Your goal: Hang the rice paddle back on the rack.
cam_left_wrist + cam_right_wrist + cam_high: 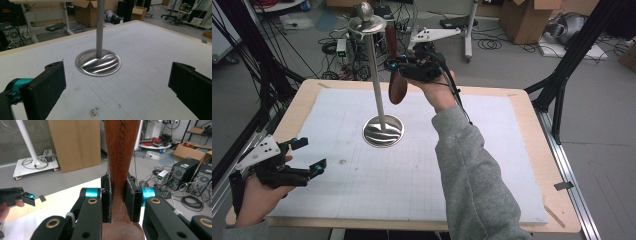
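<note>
A metal stand rises from a round shiny base (383, 131) (98, 63) in the middle of the white mat; its thin pole (376, 75) (100, 27) carries a small disc and ball on top (366, 21). My right gripper (398, 64) (119, 200) is held up beside the pole, just right of it, shut on the handle of a brown wooden utensil (396, 87) (119, 145) that hangs with its broad end down. My left gripper (309, 156) (117, 85) rests low at the mat's near left, open, with nothing between its fingers, pointing toward the stand's base.
The white gridded mat (492, 165) covers a wooden tabletop (532, 125). Black frame posts (579, 47) stand at both sides. Cardboard boxes (524, 20), cables and computer gear (186, 176) lie on the floor beyond the far edge.
</note>
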Available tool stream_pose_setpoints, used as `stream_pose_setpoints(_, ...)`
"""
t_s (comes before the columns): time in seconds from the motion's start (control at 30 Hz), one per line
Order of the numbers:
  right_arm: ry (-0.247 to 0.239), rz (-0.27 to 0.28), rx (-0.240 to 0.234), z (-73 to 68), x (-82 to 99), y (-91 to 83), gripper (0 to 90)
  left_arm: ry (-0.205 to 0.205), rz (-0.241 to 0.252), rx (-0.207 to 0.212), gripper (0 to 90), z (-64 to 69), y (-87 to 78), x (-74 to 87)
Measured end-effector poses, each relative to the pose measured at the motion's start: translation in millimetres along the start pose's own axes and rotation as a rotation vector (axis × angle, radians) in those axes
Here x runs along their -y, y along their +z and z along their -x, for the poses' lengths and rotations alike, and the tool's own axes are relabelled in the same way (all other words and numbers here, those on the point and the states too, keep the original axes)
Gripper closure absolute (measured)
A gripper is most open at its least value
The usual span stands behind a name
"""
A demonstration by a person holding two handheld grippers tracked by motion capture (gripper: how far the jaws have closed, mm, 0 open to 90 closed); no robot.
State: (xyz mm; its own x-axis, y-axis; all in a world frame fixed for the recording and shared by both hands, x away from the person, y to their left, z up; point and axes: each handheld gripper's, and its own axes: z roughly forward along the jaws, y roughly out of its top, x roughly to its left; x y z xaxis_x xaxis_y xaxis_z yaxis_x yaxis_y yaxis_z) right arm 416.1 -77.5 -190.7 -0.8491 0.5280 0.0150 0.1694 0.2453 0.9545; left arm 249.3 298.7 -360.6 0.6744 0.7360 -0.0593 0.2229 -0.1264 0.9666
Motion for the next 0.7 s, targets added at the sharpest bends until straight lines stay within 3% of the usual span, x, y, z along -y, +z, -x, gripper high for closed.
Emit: stream_pose_setpoints(0.7,0.005,0.007,-0.005,0.4,2.9,8.7,77.1,-0.002,-0.003,-0.007,1.8,0.3,-4.0,1.2)
